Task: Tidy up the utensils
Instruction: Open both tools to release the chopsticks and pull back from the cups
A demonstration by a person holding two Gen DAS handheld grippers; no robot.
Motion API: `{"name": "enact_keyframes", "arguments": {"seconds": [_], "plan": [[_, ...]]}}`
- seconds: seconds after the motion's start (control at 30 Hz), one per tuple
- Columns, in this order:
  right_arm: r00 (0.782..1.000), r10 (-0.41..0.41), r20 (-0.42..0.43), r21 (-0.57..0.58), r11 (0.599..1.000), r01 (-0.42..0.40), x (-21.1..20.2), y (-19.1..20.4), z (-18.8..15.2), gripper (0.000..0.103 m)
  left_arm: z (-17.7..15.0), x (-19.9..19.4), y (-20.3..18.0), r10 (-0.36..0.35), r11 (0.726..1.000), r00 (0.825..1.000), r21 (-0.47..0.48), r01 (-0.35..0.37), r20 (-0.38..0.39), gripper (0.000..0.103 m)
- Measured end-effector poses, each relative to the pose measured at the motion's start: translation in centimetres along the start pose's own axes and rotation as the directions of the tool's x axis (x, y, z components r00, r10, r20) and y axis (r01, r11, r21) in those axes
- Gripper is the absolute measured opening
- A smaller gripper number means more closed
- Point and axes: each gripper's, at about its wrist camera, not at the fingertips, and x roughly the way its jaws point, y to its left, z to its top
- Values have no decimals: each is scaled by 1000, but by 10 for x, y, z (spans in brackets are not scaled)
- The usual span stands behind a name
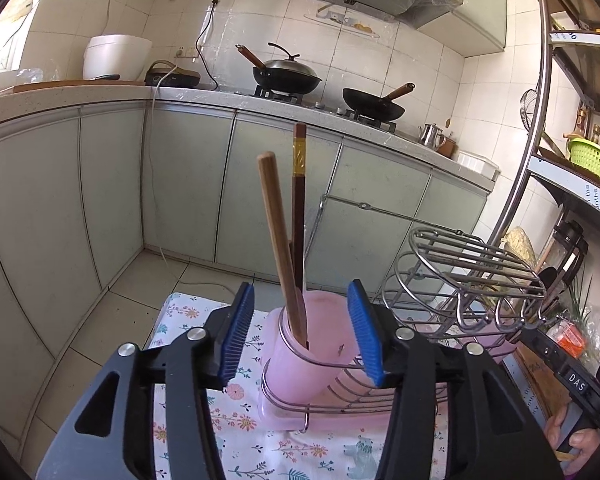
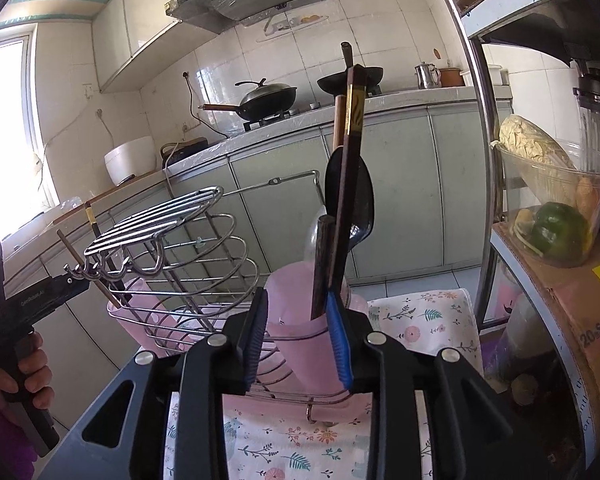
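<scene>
Left wrist view is showing the left gripper [image 1: 304,330] standing with its jaws wide, the blue pads either side of a pink cup [image 1: 304,344] and clear of it — nothing is gripped. Two chopsticks are leaning in that cup: a light wooden chopstick [image 1: 278,236] and a dark chopstick with a gold band [image 1: 299,192]. They are resting tips-down against the rim, which is probably why they are staying upright on their own.

Right wrist view is showing the right gripper [image 2: 298,340] with its jaws partly apart over a second pink cup [image 2: 300,328]. A gold-banded dark chopstick [image 2: 350,176] is passing just beside the right pad; whether it is touching I cannot tell, but no pad looks to be pressing on it. A dark wooden handle [image 2: 323,264], a black spoon [image 2: 352,196] and a pale stick behind are sharing this cup — four utensils. Both cups are sitting in a wire rack [image 2: 180,248], on a floral cloth [image 2: 424,320].
</scene>
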Motion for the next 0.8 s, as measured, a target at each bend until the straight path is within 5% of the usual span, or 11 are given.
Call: {"name": "enact_keyframes", "arguments": {"seconds": [0.1, 0.8], "plan": [[1000, 7, -13, 5, 1000, -7, -2, 1, -5, 38, -2, -2, 0, 5, 1000, 1000, -2, -5, -12, 55], [965, 101, -242, -19, 994, -108, 5, 18, -58, 40, -53, 0, -21, 51, 999, 978, 23, -48, -202, 57]]}}
